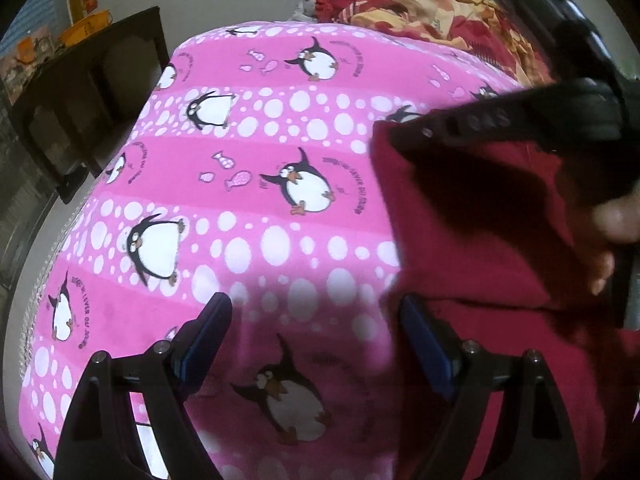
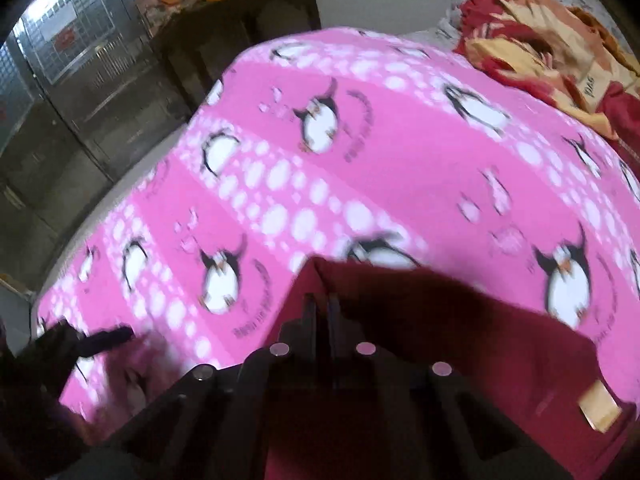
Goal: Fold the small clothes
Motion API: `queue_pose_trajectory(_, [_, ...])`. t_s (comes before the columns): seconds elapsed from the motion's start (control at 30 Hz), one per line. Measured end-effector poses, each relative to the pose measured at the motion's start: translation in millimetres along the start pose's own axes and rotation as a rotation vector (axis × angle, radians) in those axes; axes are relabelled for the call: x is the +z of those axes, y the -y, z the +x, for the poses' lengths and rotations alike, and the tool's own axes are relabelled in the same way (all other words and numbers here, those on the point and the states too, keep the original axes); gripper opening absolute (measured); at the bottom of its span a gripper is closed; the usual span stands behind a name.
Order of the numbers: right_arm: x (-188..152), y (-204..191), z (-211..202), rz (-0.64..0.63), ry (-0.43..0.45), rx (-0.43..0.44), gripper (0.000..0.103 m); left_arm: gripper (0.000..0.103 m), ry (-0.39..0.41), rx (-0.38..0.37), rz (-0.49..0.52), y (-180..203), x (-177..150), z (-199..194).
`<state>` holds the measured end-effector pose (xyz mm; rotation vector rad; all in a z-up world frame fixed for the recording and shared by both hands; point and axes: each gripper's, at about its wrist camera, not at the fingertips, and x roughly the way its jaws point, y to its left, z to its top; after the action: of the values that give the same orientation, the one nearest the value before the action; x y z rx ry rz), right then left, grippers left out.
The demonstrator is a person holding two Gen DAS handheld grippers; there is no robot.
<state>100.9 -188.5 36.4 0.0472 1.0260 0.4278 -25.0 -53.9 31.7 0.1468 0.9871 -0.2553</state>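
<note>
— Where's the garment?
— A dark red garment (image 1: 480, 240) lies on the penguin-print bedsheet (image 1: 260, 152); the right tongs (image 2: 323, 300) are pinched shut on its edge, mid-fold.
— And the left tongs (image 1: 316, 320)?
— Spread wide, empty. Folding looks barely begun.

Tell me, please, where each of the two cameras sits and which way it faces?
Left wrist: on the left gripper, angled down at the pink penguin blanket; its open jaws, the right gripper and a hand show.
Right wrist: on the right gripper, angled down; its jaws shut on the red garment.
Shared: blanket, garment, dark cabinet, crumpled bedding.
</note>
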Motion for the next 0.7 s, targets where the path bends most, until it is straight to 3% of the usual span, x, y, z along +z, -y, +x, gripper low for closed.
queue_pose_trajectory(0.13, [-1.5, -0.6, 17.8, 0.035, -0.019, -0.026, 0.006, 0.085, 0.009, 0.023, -0.005, -9.1, 0.8, -8.3])
queue_pose_trajectory(0.2, [-7.3, 0.6, 5.8, 0.058, 0.0, -0.024, 0.007, 0.085, 0.025, 0.021, -0.012, -13.0, 2.8, -15.9])
queue_pose_trajectory(0.27, [-15.6, 2.9, -14.8, 0.084, 0.0, -0.033, 0.02, 0.085, 0.055, 0.022, -0.017, -13.5, 7.3, -26.4])
queue_pose_trajectory(0.33, [-29.9, 5.5, -42.3, 0.098, 0.0, -0.075, 0.06, 0.085, 0.08, 0.014, -0.006, -7.0, 13.1, -34.4])
queue_pose_trajectory(0.37, [-40.4, 6.3, -56.2, 0.105, 0.001, -0.122, 0.067, 0.085, 0.088, 0.011, 0.001, -3.0, 15.7, -36.1])
queue_pose_trajectory(0.57, [-117.7, 31.3, -108.8, 0.182, -0.083, -0.258, 0.069, 0.085, 0.055, -0.051, 0.022, 33.1, 27.3, -24.6])
queue_pose_trajectory(0.7, [-154.7, 59.9, -124.9, 0.292, -0.103, -0.303, 0.069, 0.085, 0.013, -0.021, 0.042, 48.4, 25.2, -2.2])
